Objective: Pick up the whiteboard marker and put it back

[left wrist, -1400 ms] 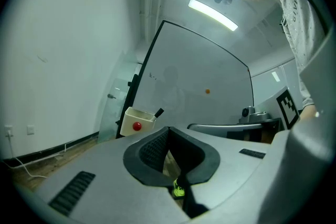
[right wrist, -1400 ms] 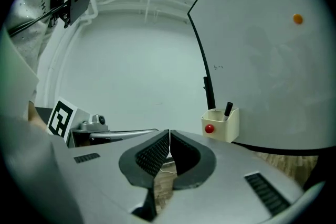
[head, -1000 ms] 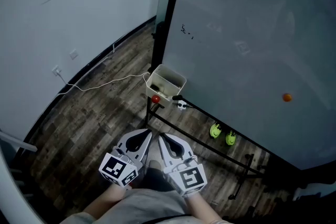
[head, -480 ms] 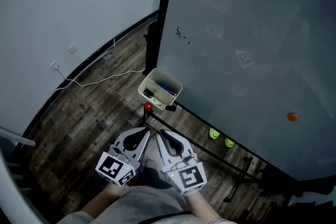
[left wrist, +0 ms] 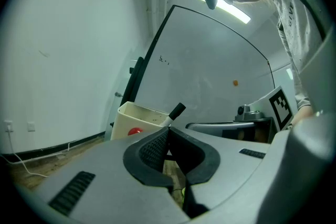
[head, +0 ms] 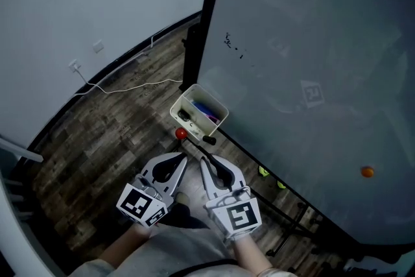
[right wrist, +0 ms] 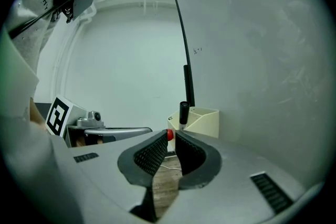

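Whiteboard marker (right wrist: 183,111) stood upright at the box (right wrist: 202,120) rim, just ahead of the narrowly parted, empty right tool (right wrist: 171,138); the left tool (left wrist: 168,131) was closed.

Head view: from the person's head, steeply down onto the wooden floor (head: 110,139); left gripper (head: 184,158) and right gripper (head: 202,159) close at lower centre, whiteboard (head: 311,42) filling the right.
Left gripper view: low on the left gripper (left wrist: 168,131), along its jaws, slightly upward; right gripper (left wrist: 231,126) at right edge.
Right gripper view: low on the right gripper (right wrist: 170,136), same heading; left gripper (right wrist: 105,131) at left.
Shared by all three: cream box (head: 181,99) (left wrist: 134,120) (right wrist: 205,120), black-capped marker (head: 209,139) (left wrist: 176,111) (right wrist: 184,112), whiteboard (left wrist: 210,60) (right wrist: 252,60).
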Tool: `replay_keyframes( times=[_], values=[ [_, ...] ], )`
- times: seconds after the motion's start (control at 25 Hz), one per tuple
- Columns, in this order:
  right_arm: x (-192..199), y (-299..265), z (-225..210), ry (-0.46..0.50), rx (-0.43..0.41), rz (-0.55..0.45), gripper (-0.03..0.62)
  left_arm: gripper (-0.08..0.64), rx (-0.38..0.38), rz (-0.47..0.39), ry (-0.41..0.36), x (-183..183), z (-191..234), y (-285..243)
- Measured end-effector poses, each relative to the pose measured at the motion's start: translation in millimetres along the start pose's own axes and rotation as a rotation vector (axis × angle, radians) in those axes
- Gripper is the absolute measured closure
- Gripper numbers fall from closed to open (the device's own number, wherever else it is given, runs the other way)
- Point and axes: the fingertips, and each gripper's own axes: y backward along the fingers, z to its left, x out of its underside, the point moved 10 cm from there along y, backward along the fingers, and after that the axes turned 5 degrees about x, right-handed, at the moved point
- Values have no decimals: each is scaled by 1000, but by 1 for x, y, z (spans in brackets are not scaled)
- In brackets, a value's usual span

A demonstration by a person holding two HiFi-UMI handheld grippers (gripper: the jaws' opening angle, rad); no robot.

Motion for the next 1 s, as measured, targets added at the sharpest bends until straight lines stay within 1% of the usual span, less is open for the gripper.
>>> replay_keyframes(
  times=[0.04,0.08,0.28,0.4,0.56,0.72,0.88,1.0],
  values=[
    [-1,-1,-2,-7,-7,-2,539,546,-3,1,-4,0,0,-1],
    [-1,-3,-4,-15,-13,-5,495,546,-6,4,-7,0,0,-1],
    [-7,-10,-13,-37,-3,-23,481,546,-19,17,-11,0,3,-1],
    [-11,-17,-17,-38,7,-35,477,546,-12,23,-21,-1,8,-3],
    [-18,-25,-20,-41,-3,-47,476,546,13,39,-26,-2,15,-7],
    [-17,-34,-21,-69,-29,-52,476,546,44,46,-28,-6,26,-15],
    [-13,-38,-19,-73,-2,-68,476,546,78,57,-55,-11,33,-20],
    [-12,-39,-17,-75,11,-61,477,546,107,62,-48,-15,40,-21]
  ],
)
